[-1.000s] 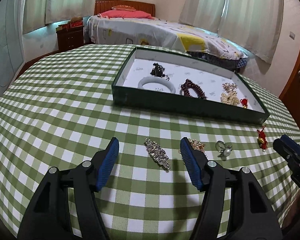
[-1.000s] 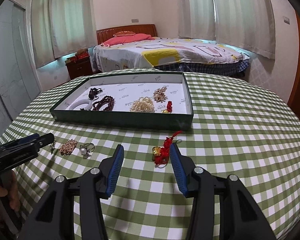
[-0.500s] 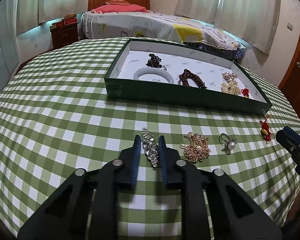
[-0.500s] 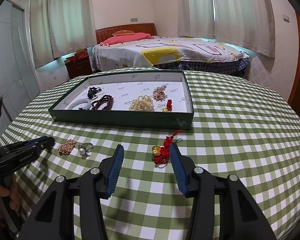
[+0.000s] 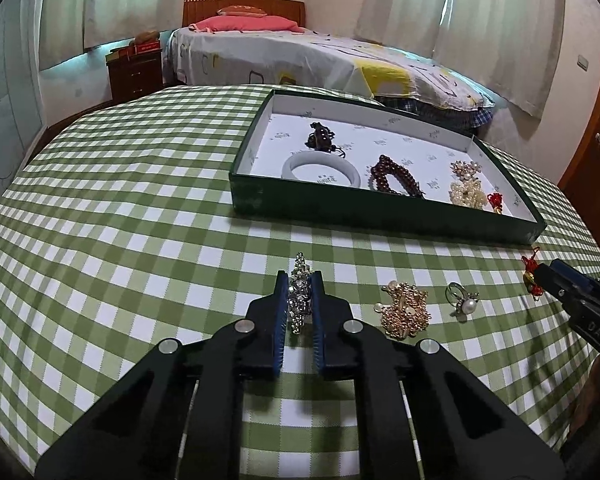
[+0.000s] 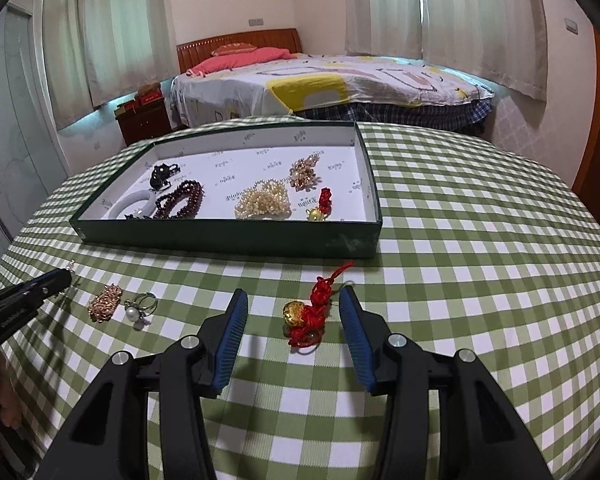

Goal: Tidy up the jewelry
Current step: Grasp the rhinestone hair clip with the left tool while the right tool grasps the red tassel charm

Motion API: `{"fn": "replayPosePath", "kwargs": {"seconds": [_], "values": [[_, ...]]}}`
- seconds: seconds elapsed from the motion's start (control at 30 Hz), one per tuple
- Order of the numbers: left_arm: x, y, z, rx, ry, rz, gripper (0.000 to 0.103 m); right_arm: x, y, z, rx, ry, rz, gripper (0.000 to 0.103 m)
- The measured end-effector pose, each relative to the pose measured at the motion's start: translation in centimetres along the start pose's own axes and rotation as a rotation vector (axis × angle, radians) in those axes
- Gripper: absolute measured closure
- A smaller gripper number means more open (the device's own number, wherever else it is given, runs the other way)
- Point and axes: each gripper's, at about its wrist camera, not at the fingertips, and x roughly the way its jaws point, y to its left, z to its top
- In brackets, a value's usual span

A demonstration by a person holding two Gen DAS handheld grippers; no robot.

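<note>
My left gripper [image 5: 299, 280] is shut on the silver rhinestone piece [image 5: 300, 294], which still lies on the green checked cloth. To its right lie a gold cluster piece [image 5: 405, 310] and a pearl ring [image 5: 462, 300]. My right gripper [image 6: 293, 300] stands open around the red knot charm with a gold bell [image 6: 308, 314], its pads clear of it. The green tray [image 6: 228, 238] behind holds a white bangle [image 5: 320, 168], dark red beads [image 5: 394, 178], pearls [image 6: 262, 204] and other pieces.
The table's round edge falls away close on all sides. A bed [image 6: 340, 84] and a wooden nightstand [image 6: 144, 122] stand beyond the table. A wooden door [image 5: 596, 128] is at the far right. A hand [image 6: 0, 396] grips the left tool.
My left gripper closed its wide jaws onto the silver rhinestone piece. The right gripper edged forward, so the red charm now sits deeper between its fingers.
</note>
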Motion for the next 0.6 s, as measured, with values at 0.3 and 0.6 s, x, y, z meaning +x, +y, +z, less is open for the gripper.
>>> {"fn": "replayPosePath", "kwargs": {"seconds": [0.3, 0.6], "values": [[-0.1, 0.4, 0.1, -0.01, 0.0, 0.0, 0.091, 1.3, -0.2, -0.3, 0.004, 0.071, 0.015, 0.078], [-0.3, 0.3, 0.1, -0.01, -0.009, -0.002, 0.091, 0.6, -0.1, -0.4, -0.001, 0.047, 0.015, 0.081]]}}
